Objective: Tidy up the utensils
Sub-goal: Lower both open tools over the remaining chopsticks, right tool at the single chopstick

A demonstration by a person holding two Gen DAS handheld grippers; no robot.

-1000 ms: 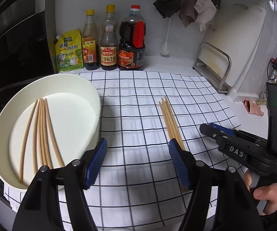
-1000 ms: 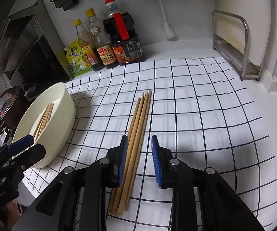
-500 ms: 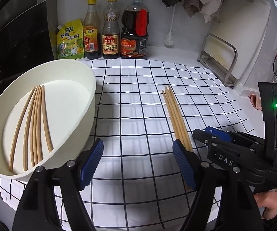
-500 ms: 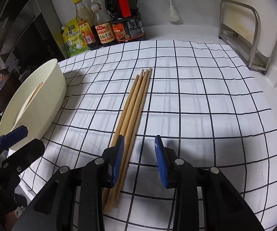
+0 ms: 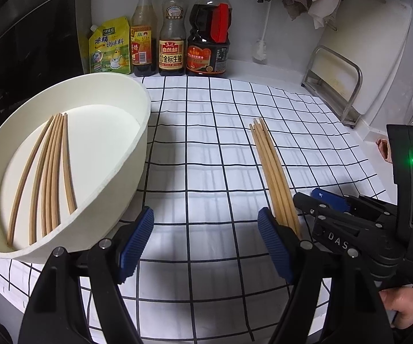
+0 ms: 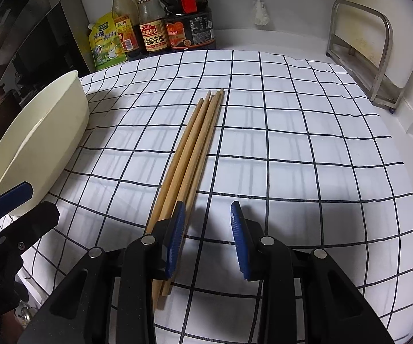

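We have 2 tools over a checked cloth on the bench, and the work turns on the loose chopsticks lying on that cloth. We count about 4 of them in a tight bundle, with nothing gripping them.

Taking the bundle as our landmark: its long axis runs away from us, slightly slanted, with the far tips toward the bottles at the wall and the near ends toward our hands. The right tool sits at those near ends. Its jaws stand partly open and hold nothing. In its own view the left pad covers the bundle's near end and the gap between the pads lies just right of the sticks, so we judge the tool is offset to the bundle's right, not yet straddling it.

The left tool is well left of the bundle, wide open and empty; its jaws have just been opening, with only cloth between them. Left of the bundle stands the white bowl, already holding 5 or so chopsticks.

The right hand is plainly nearer. We judge the next move needs a small shift left, then a close across the sticks' short axis.
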